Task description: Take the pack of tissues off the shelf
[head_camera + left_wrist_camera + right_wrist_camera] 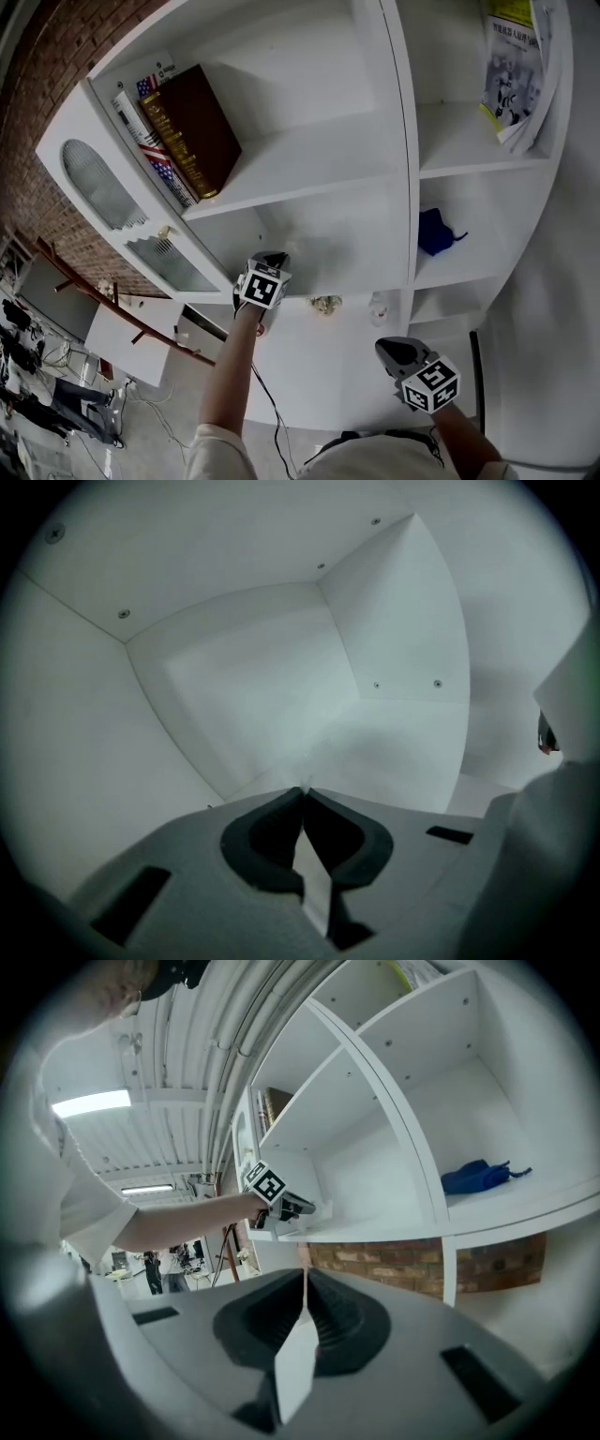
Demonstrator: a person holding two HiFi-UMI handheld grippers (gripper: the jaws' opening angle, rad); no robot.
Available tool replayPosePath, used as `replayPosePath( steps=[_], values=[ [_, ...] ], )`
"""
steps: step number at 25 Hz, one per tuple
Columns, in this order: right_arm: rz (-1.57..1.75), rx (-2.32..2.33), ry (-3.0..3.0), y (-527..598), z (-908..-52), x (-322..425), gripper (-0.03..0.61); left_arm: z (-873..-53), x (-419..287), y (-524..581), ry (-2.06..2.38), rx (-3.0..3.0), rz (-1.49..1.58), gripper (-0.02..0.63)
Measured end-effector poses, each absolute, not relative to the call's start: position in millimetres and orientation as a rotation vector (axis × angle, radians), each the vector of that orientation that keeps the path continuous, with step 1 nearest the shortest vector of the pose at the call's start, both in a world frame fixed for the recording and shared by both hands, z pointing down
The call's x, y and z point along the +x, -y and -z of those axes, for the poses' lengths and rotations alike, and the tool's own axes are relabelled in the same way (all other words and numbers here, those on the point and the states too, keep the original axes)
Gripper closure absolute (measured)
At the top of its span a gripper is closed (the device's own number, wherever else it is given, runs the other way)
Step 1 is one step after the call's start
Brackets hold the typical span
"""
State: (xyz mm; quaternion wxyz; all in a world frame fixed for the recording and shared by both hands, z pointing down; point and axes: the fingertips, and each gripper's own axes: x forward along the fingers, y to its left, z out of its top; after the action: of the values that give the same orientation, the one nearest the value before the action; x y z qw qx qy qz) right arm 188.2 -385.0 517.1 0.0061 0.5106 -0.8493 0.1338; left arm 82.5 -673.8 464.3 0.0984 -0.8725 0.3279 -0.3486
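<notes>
White shelf unit (403,141) on a brick wall (37,84), several open compts. Left claw (276,258) reaches into the mid compt, just under the one w/ the books, bare forearm (230,375) behind it. In the left gripper view its jaws are closed, tips meeting, nothing clear btwn them. Ahead is only the white back corner & walls of the compt.

Pack of tissues: can't pin it down for sure. In the right gripper view a small white thing (322,1209) sits at the front edge of that shelf board, right at the left claw's tip. It's white on white & too small to tell if it's the pack, or if the tips pinch it.

Right claw (386,348) hangs lower & to the right, outside the unit, well apart from the left. Its jaws are closed too, tips together, nothing btwn them.

Other stuff:
- Brown book (192,127) w/ gilt spine leans beside a flag-print book (150,136) in the upper-left compt.
- Blue cloth (436,232) is bunched in the right-hand mid compt.
- Magazines (516,70) stand tilted in the top-right compt.
- Small beige object (325,305) & small pale object (379,306) show just below the mid board's front edge, right of the left claw. Can't tell what they are.
- Cabinet door (103,187) w/ arched glass pane is at the unit's left.
</notes>
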Motion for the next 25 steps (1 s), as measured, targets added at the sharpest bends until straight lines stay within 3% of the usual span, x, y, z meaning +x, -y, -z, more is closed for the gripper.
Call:
replayPosePath(
  steps=[25],
  values=[
    [-0.351,1.375,2.744,347.2,-515.9,169.5,0.545,-405.6,18.2,529.1,-1.167,-2.680,0.615,0.589]
  ],
)
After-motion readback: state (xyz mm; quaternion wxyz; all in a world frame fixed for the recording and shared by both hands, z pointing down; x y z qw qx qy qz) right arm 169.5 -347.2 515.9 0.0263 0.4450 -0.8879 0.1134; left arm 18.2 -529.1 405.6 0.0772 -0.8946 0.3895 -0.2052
